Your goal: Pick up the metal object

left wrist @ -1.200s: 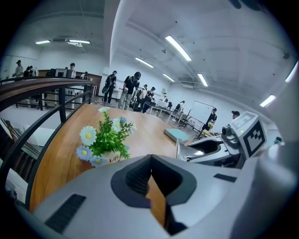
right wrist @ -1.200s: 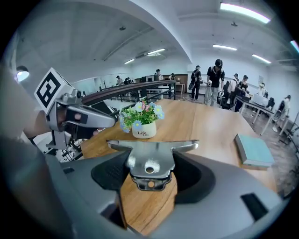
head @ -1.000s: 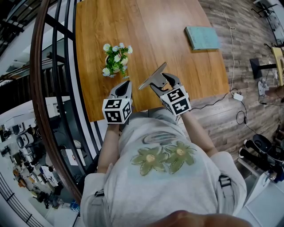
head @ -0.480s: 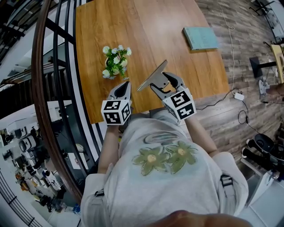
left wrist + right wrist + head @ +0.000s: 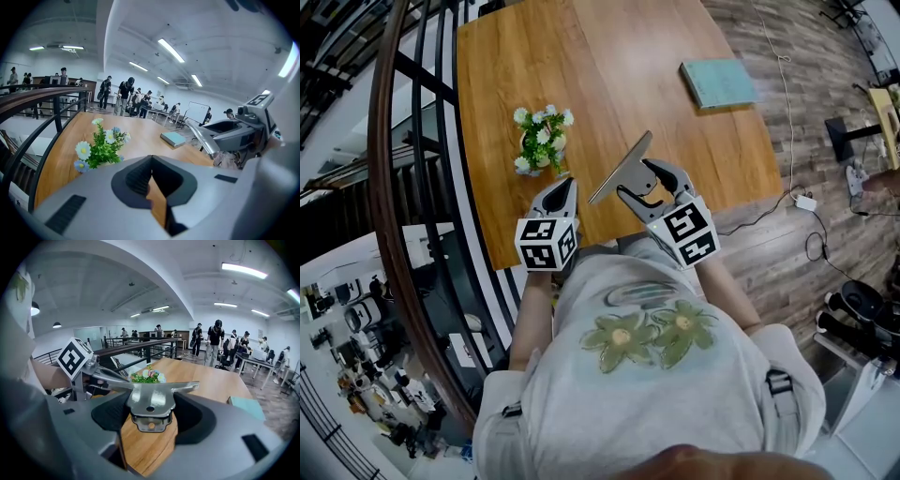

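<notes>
The metal object point(image 5: 619, 169) is a flat silvery bracket with a long top bar. It hangs tilted above the near edge of the wooden table point(image 5: 609, 56), off the surface. My right gripper point(image 5: 644, 185) is shut on its lower tab, and in the right gripper view the bracket point(image 5: 151, 398) fills the gap between the jaws of the right gripper point(image 5: 151, 414). My left gripper point(image 5: 560, 194) sits just left of it, shut with nothing held. In the left gripper view the bar of the metal object point(image 5: 205, 138) shows at the right.
A small pot of white and blue flowers point(image 5: 540, 141) stands on the table just beyond the left gripper. A teal book point(image 5: 718, 82) lies at the far right of the table. A dark railing point(image 5: 403, 141) runs along the left, and cables point(image 5: 806, 202) lie on the floor at the right.
The right gripper has drifted slightly right and toward me, with the metal object still in it. The left gripper has barely moved.
</notes>
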